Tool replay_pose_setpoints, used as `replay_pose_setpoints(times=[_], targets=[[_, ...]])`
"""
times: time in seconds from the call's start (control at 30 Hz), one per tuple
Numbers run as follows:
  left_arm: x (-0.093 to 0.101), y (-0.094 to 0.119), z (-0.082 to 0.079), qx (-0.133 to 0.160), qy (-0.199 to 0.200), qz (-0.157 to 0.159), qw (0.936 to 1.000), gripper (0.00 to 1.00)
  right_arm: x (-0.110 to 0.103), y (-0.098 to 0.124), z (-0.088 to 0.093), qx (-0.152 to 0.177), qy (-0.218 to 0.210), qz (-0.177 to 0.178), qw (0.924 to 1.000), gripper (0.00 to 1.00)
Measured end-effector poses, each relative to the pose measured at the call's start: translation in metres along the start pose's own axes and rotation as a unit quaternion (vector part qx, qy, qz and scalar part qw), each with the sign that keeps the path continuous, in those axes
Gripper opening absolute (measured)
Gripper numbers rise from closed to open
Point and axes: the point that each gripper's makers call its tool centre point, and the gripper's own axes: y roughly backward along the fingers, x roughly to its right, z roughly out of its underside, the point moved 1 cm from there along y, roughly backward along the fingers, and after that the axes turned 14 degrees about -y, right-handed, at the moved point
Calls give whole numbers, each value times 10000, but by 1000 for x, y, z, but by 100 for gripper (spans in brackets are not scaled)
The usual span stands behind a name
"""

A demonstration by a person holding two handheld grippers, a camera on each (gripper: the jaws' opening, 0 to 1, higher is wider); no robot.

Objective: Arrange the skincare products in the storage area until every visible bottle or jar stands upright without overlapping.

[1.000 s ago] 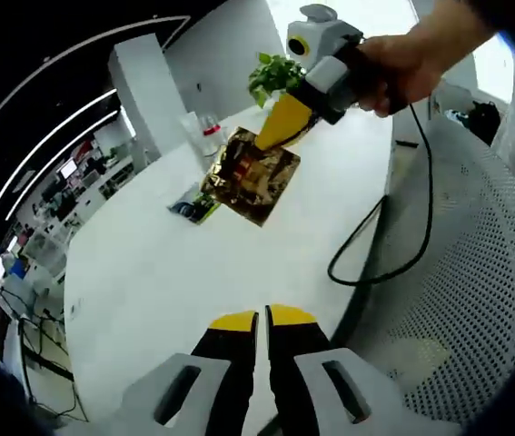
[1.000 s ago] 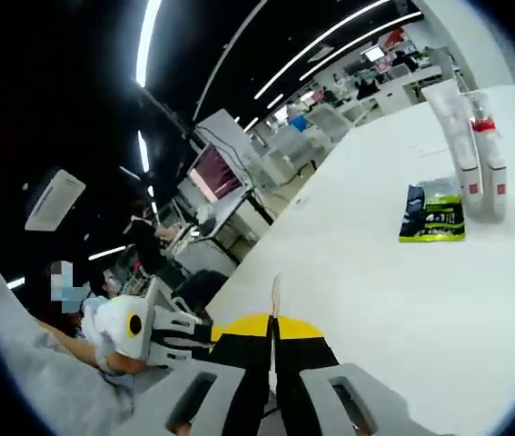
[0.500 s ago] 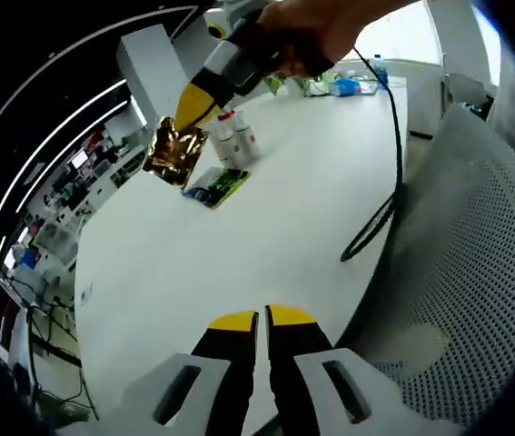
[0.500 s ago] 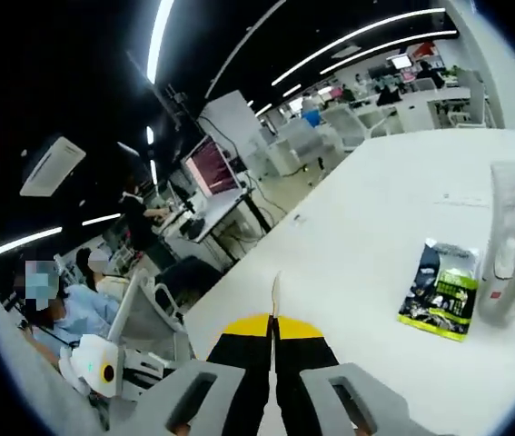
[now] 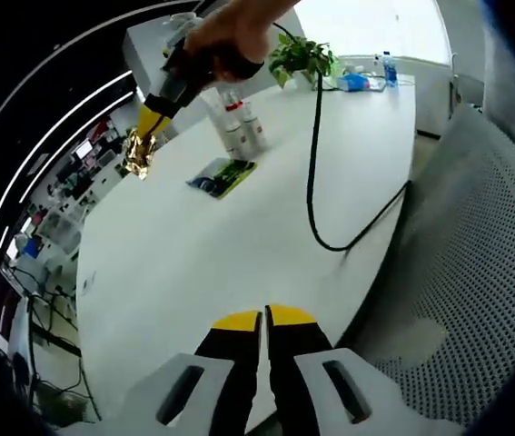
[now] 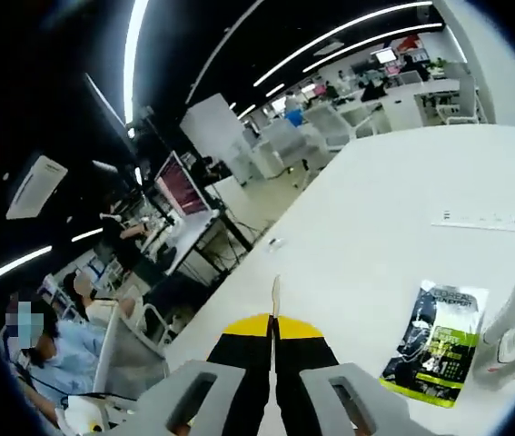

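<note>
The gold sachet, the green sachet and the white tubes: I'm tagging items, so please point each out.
gold sachet (image 5: 136, 153), left gripper view, middle of the crinkled foil.
green sachet (image 6: 434, 342), right gripper view, centre of its printed front.
white tubes (image 5: 236, 133), left gripper view, on a tube's body.

1. Bench (image 5: 193, 263) bare from the near edge up to the green sachet (image 5: 222, 176); open passage there.
2. Bottles (image 5: 237, 132) stand just behind the sachet, blocking that side.
3. Black cable (image 5: 316, 182) hangs across the bench's right part.
4. Mesh chair (image 5: 457, 272) crowds the bench's right edge.
</note>
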Motion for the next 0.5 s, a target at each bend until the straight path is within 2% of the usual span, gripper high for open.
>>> replay_pose_setpoints(times=[0.23,0.33,0.5], targets=[[3,-2,2,-72,-19,89,9999,0,25,-12,-7,-86,-413,328,9986,0],[6,-4,7,-204,36,184,9996,0,31,-17,-4,-151,-477,425,9978,0],[2,-2,6,-180,66,70,9998,0,45,-26,2,-188,-854,528,9948,0]])
